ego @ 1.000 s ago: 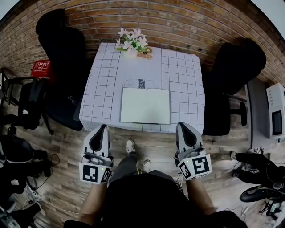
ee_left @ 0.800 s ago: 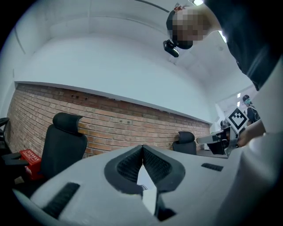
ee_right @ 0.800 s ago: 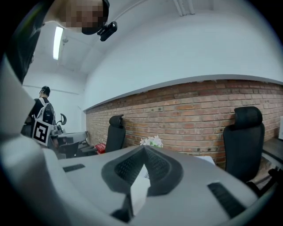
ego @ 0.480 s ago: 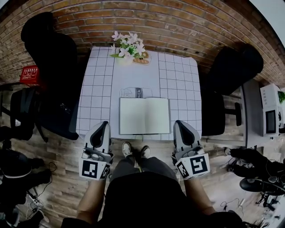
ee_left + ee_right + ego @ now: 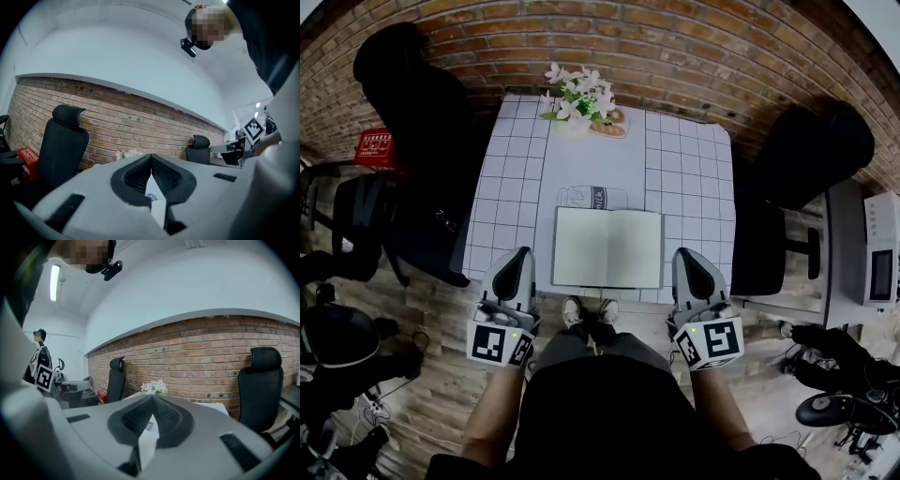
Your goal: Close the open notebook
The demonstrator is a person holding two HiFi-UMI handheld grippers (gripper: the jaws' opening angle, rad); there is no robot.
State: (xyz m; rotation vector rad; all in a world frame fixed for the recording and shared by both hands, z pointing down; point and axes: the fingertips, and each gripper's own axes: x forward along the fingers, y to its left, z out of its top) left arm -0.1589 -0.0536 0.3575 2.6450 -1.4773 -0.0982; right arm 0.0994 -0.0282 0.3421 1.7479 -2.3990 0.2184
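Operator: Jaw state on both units?

Technician: Left gripper (image 5: pixel 151 157): jaws pressed together at the tips, nothing between them. Right gripper (image 5: pixel 152 398): same condition, tips meeting, nothing pinched. The white sliver visible through the gap below each tip is the surface beyond, not a held item.

Operator: Position relative to the work?

Technician: Both units hang at the near edge of the table (image 5: pixel 686 178), one on each side of the notebook (image 5: pixel 607 247). Neither touches it. Both point roughly level toward the brick wall (image 5: pixel 675 47).

Operator: Location of the notebook?

Technician: It lies flat and fully open, blank pages up, at the middle of the near edge, with the spine running away from the person. Just behind it lies a flat printed item (image 5: pixel 592 198), probably a carton or pouch; the head view is too small to confirm. Flowers (image 5: pixel 579 98) stand at the far edge, well apart from the work.

Operator: Reason for this stance?

Technician: As a judgement, the flanking position gives either unit access to an outer page edge. Closed jaws form a narrow wedge suited to slipping under one half and folding it over the spine. The other unit can steady the opposite half. Closing is not yet begun.
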